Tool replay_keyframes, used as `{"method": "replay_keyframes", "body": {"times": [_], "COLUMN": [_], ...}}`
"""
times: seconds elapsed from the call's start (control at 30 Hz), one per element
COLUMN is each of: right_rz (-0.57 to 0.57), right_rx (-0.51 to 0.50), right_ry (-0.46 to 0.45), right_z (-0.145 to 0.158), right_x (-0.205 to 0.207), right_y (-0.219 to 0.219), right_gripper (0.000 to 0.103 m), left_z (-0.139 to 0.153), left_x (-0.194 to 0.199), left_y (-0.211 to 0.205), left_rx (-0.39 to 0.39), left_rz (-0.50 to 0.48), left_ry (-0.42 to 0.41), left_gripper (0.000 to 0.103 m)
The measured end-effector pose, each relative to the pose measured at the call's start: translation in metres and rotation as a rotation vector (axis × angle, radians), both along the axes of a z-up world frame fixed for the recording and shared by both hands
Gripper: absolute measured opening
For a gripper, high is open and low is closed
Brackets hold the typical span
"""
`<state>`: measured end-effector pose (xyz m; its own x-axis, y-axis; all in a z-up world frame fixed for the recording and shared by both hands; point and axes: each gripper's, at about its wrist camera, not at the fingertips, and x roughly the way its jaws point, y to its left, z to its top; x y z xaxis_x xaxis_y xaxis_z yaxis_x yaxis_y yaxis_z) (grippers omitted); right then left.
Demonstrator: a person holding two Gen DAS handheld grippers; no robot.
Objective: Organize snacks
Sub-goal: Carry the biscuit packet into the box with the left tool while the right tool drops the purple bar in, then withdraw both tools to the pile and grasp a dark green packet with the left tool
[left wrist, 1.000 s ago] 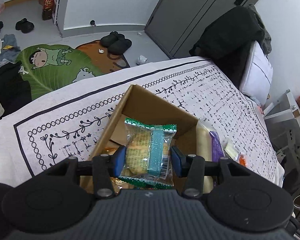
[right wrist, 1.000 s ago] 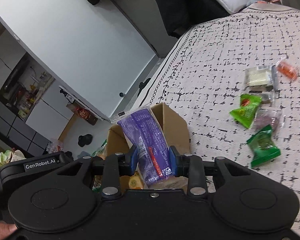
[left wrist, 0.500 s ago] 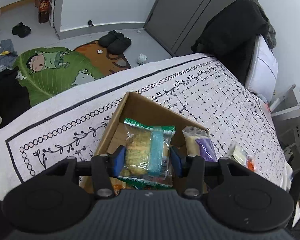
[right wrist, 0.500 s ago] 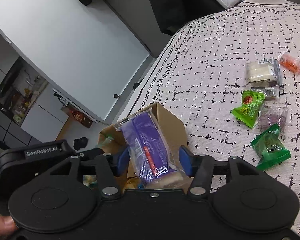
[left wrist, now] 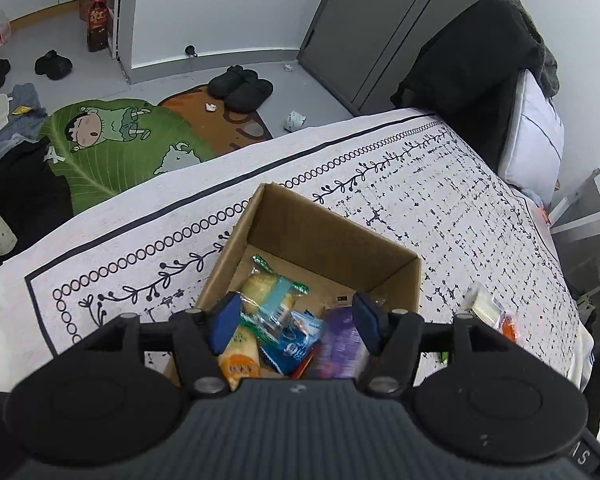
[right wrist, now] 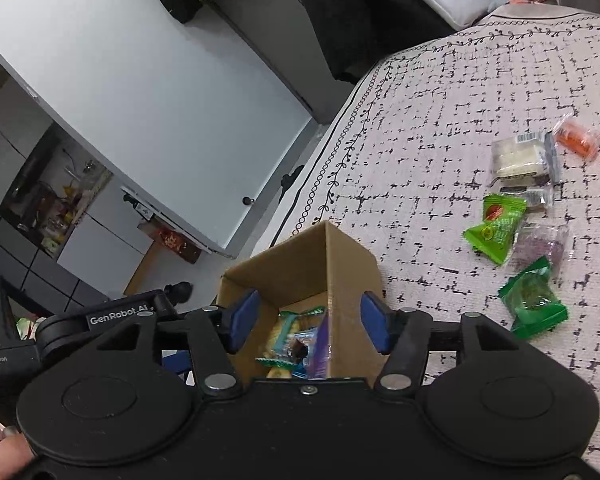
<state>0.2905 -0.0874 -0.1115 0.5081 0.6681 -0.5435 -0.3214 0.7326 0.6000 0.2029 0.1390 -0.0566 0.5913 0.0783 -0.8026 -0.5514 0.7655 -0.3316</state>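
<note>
An open cardboard box (left wrist: pixel 332 236) (right wrist: pixel 300 268) stands on the patterned bedspread. Inside lie the green-edged biscuit pack (left wrist: pixel 270 292) (right wrist: pixel 288 326), a purple pack (left wrist: pixel 338 340) (right wrist: pixel 320 344), a blue pack (left wrist: pixel 292 340) and an orange-labelled pack (left wrist: pixel 238 358). My left gripper (left wrist: pixel 294 322) hangs open over the box with nothing between its fingers. My right gripper (right wrist: pixel 308 322) is open too, above the box's near corner. Loose snacks lie on the bed to the right: two green packs (right wrist: pixel 496 226) (right wrist: pixel 534 300), a pale cake pack (right wrist: pixel 520 158), a purple clear pack (right wrist: pixel 544 246) and an orange sweet (right wrist: pixel 576 138).
The bedspread (left wrist: pixel 440 184) falls away at the far edge toward a floor with a leaf-shaped rug (left wrist: pixel 112 148) and slippers (left wrist: pixel 240 88). A dark garment (left wrist: pixel 472 68) and a pillow (left wrist: pixel 536 140) sit at the bed's head. The left gripper's body (right wrist: pixel 112 316) is close beside my right gripper.
Both grippers opened. The green-edged biscuit pack dropped from the left one and the purple pack from the right one into the box.
</note>
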Motion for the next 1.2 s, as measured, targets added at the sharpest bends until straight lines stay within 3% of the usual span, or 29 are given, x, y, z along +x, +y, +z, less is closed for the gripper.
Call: {"method": "replay_keyframes", "body": {"times": [0.13, 0.2, 0.43, 0.53, 0.67, 1.2], "right_rz": [-0.012, -0.024, -0.063, -0.079, -0.087, -0.089], "right_rx": [-0.028, -0.046, -0.095, -0.114, -0.147, -0.159], "right_ry": [-0.015, -0.032, -0.072, -0.079, -0.096, -0.077], "right_z": [0.005, 0.010, 0.023, 0.027, 0.033, 0.033], "right_x": [-0.002, -0.003, -0.002, -0.002, -0.001, 0.014], "right_y": [-0.009, -0.016, -0.050, -0.065, -0.082, -0.128], "right_gripper": [0.060, 0.067, 0.078, 0.082, 0.095, 0.096], "left_z": [0.007, 0.010, 0.019, 0.021, 0.026, 0.035], "left_x": [-0.005, -0.006, -0.009, -0.010, -0.009, 0.000], "left_y": [-0.006, -0.009, -0.026, -0.035, -0.049, -0.097], "left_rx": [0.014, 0.021, 0.038, 0.042, 0.057, 0.081], "left_rz": [-0.004, -0.011, -0.031, -0.045, -0.070, -0.146], "left_ry": [-0.006, -0.009, -0.012, -0.016, -0.019, -0.042], "left_gripper": [0.068, 0.070, 0.072, 0.083, 0.086, 0.087]}}
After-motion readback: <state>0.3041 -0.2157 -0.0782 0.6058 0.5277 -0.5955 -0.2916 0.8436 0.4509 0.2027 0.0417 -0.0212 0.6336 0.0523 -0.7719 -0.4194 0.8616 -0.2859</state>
